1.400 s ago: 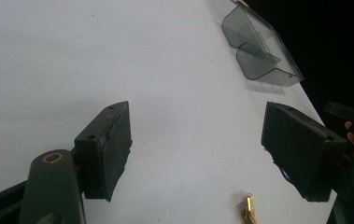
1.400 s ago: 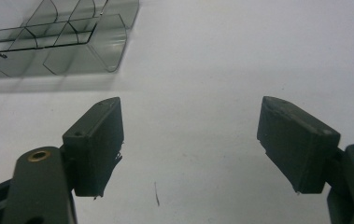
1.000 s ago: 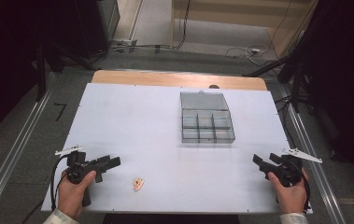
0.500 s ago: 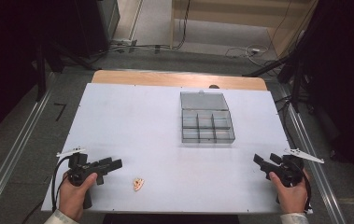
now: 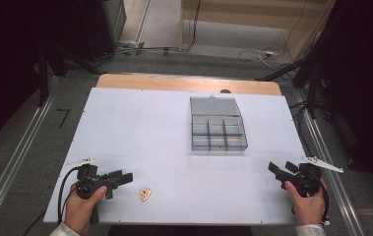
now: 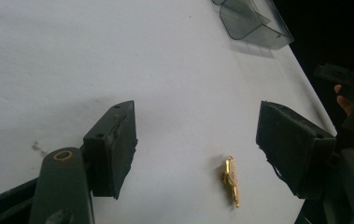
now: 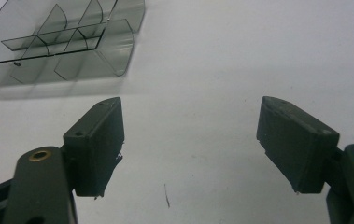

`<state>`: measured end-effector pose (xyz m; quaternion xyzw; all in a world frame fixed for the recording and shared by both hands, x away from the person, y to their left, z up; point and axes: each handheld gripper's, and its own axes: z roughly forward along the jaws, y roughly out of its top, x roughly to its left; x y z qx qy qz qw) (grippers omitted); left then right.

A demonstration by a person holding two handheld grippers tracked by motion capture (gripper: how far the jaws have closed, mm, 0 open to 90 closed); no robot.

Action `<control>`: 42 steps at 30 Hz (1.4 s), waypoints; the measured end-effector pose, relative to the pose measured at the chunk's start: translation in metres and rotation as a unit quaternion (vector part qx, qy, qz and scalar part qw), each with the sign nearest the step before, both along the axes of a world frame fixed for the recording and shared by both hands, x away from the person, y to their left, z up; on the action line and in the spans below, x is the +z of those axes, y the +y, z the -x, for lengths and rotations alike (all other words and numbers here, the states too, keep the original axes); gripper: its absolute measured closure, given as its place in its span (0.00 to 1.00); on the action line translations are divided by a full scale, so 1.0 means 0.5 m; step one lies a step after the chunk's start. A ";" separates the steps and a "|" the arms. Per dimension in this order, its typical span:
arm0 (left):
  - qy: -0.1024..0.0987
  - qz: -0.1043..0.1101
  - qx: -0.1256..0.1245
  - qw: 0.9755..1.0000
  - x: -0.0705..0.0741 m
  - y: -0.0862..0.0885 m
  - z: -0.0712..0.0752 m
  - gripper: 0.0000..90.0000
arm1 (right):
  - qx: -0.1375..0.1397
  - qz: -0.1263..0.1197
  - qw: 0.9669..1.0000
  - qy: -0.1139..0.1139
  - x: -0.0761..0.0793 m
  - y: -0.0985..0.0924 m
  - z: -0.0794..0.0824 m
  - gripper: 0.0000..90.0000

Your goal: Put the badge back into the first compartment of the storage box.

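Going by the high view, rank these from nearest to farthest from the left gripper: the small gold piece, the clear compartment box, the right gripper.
From the left gripper:
1. Small gold piece, on the table just to its right, near the front edge.
2. Clear compartment box, farther back and right of centre, lid open.
3. Right gripper, at the table's front right corner.

No readable text, labels, brands or numbers anywhere. Table (image 5: 139,128), clear box (image 5: 218,130) at upper centre of the high view, and both grippers were unmarked. Small gold piece (image 6: 231,179) at lower centre of the left gripper view was too small to show any marking.
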<state>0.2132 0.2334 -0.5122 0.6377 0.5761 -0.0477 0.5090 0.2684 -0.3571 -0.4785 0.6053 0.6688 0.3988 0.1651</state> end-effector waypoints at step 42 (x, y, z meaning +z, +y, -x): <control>0.054 0.010 -0.090 0.994 -0.021 -0.059 0.015 0.78 | 0.001 0.002 1.000 0.002 0.000 0.002 0.000 0.25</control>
